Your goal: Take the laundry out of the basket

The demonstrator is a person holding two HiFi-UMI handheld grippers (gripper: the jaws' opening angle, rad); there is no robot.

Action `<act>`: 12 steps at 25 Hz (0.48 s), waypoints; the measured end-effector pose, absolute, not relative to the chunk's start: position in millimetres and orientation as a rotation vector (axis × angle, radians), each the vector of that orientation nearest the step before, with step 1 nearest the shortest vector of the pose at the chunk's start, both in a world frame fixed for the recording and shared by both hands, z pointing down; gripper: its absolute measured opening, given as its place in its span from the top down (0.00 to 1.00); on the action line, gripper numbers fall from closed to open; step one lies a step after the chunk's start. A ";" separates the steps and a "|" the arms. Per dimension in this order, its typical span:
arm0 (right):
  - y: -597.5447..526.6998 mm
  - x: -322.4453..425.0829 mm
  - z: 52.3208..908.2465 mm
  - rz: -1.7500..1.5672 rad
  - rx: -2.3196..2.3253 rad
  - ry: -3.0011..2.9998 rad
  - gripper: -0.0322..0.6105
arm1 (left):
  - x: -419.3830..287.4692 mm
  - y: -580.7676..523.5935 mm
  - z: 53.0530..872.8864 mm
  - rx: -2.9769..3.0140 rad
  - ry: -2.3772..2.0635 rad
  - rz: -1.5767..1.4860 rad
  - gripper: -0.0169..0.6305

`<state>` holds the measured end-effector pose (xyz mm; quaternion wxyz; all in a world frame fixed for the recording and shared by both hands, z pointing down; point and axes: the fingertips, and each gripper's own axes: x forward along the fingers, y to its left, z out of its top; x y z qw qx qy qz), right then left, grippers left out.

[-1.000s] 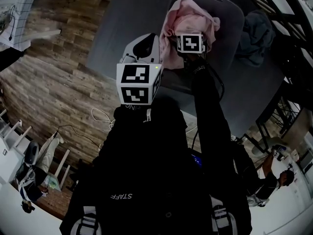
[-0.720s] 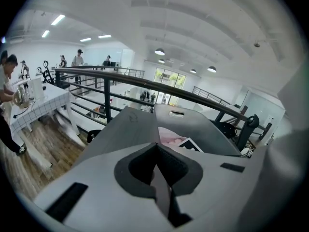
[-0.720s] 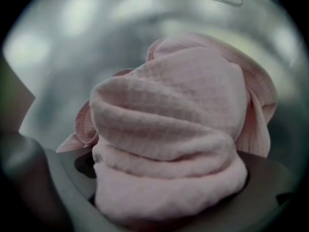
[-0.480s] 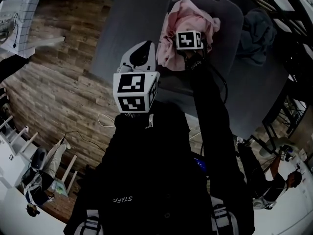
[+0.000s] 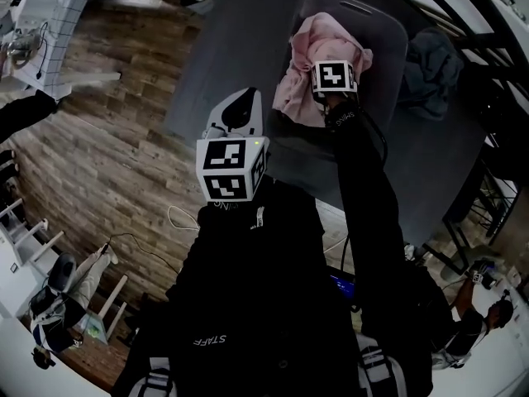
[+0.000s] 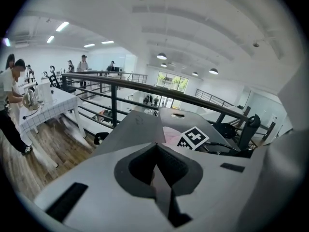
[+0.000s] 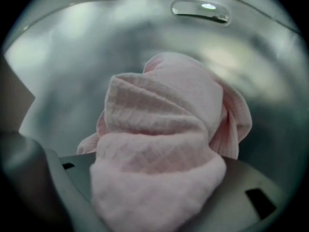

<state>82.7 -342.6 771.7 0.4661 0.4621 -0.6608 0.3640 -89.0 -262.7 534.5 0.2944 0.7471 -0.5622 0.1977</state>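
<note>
- Right hand-held gripper (image 7: 154, 195) points steeply down into the basket (image 5: 390, 35). Its jaws have just been closing and now grasp a fold of the pink cloth (image 7: 164, 129), which bulges between them.
- The cloth lies directly under and ahead of that gripper, still inside the basket and toward its left side. It is a bunched lump with no clear long axis.
- Left hand-held gripper (image 6: 157, 151) is clenched on nothing. It is held over the counter (image 5: 223, 48), short of the basket, so the right one is nearer.
- Judgement: the lift goes straight up, clear of the rim.
- Hidden: the cloth's underside, anything beneath it, the pad contact itself.
- A dark cloth (image 5: 431, 60) lies outside the basket, and its kind is unclear.
</note>
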 end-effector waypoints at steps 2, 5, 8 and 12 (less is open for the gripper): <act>-342.9 83.0 753.3 0.903 1.155 -1.661 0.49 | -92.9 -261.1 526.6 1.999 -1.514 0.506 0.97; -340.3 72.8 723.3 0.884 1.187 -1.712 0.49 | -105.0 -259.6 516.2 2.009 -1.525 0.483 0.97; -339.7 65.3 681.5 0.817 1.220 -1.781 0.49 | -107.7 -256.3 501.4 2.034 -1.531 0.457 0.97; -333.0 61.2 613.4 0.720 1.310 -1.879 0.49 | -104.6 -247.1 475.9 2.079 -1.538 0.426 0.97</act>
